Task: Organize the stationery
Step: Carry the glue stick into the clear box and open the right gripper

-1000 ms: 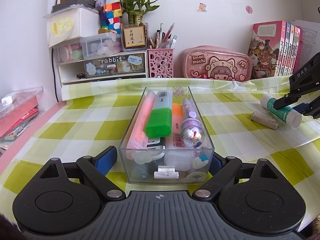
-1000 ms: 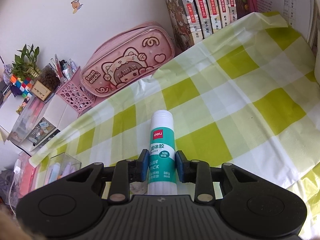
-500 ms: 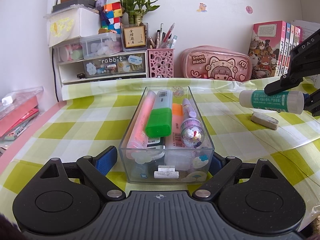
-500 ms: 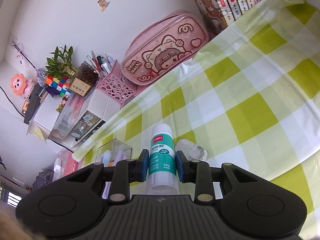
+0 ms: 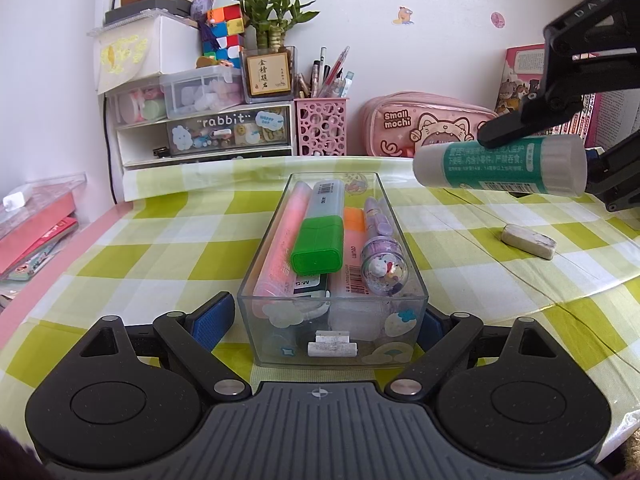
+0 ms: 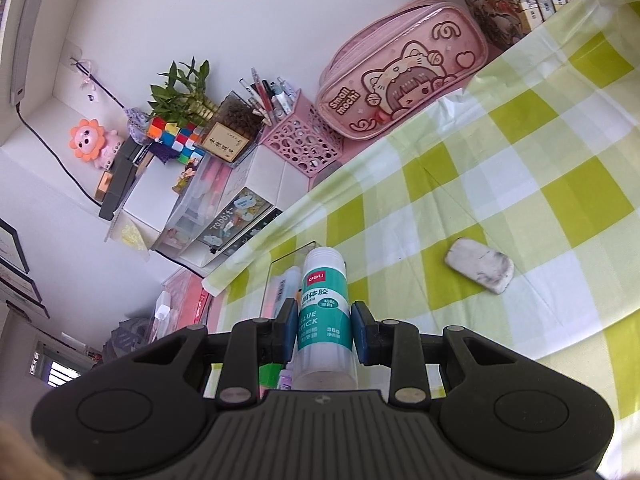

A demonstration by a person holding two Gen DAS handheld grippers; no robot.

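— Where is the glue stick (image 6: 325, 312) at this moment?

— It is clamped between the blue pads of the right gripper (image 6: 325, 332), jaws closed on its green label, its white cap end pointing forward. In the left wrist view the glue stick (image 5: 500, 165) hangs lying nearly level in the air, well above the green-and-white checked tablecloth (image 5: 140, 248) and off to the right of the clear box (image 5: 332, 332).

— And the left gripper?

— The left gripper (image 5: 326, 322) has its jaws set wide around the near end of the clear box. The right pad sits tight against the box wall; the left pad (image 5: 212, 320) looks to stand just beside the other wall, and whether it presses there cannot be told.

— What is inside the box?

— A pink highlighter (image 5: 284, 240), a marker with a green cap (image 5: 318, 244), an orange one beneath, a purple pen with a cartoon dome (image 5: 384, 256) and some small white pieces at the near end.

— Anything else loose on the cloth?

— A smudged white eraser (image 5: 529, 241) — lying flat, well to the right of the box and below the raised glue stick. Behind, against the wall, stand a pink pencil case (image 5: 424, 124), a pink pen cup (image 5: 321, 126) and a set of small drawers (image 5: 208, 132).
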